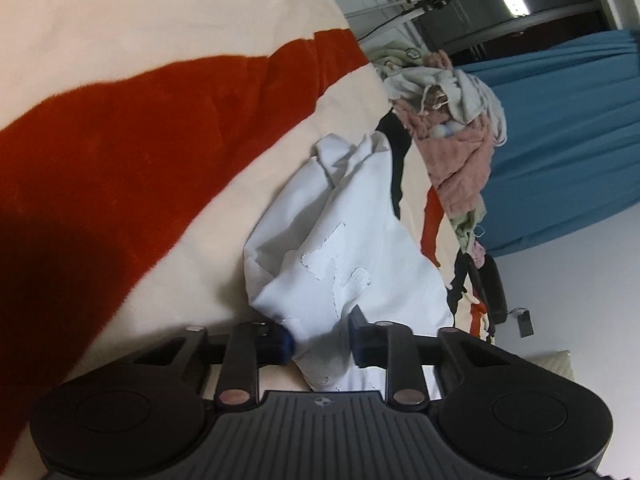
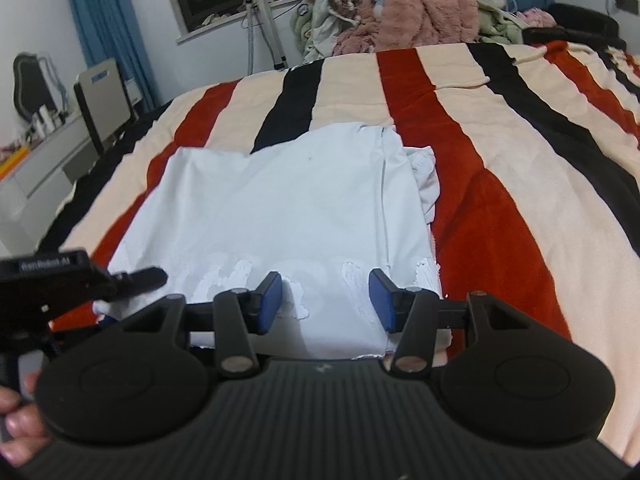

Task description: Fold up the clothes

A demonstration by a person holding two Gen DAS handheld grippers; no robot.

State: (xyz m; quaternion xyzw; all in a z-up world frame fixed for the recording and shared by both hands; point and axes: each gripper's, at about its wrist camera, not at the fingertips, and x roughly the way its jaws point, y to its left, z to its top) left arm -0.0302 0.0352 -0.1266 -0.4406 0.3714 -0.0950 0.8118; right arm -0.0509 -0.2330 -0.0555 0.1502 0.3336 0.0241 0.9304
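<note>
A white T-shirt (image 2: 280, 216) with a cracked white print lies partly folded on the striped blanket (image 2: 500, 184), one sleeve bunched at its right side. My right gripper (image 2: 325, 298) is open just above the shirt's near hem, with nothing between its blue pads. In the left wrist view the same shirt (image 1: 352, 240) runs away from my left gripper (image 1: 322, 338), whose jaws stand apart with a fold of the shirt's edge between them. The left gripper also shows in the right wrist view (image 2: 132, 280), at the shirt's near left corner.
A heap of unfolded clothes (image 2: 400, 4), pink, white and pale green, lies at the far end of the bed; it also shows in the left wrist view (image 1: 452, 120). A tripod (image 2: 264, 12), blue curtains (image 1: 560, 136) and a low cabinet (image 2: 44, 168) stand around the bed.
</note>
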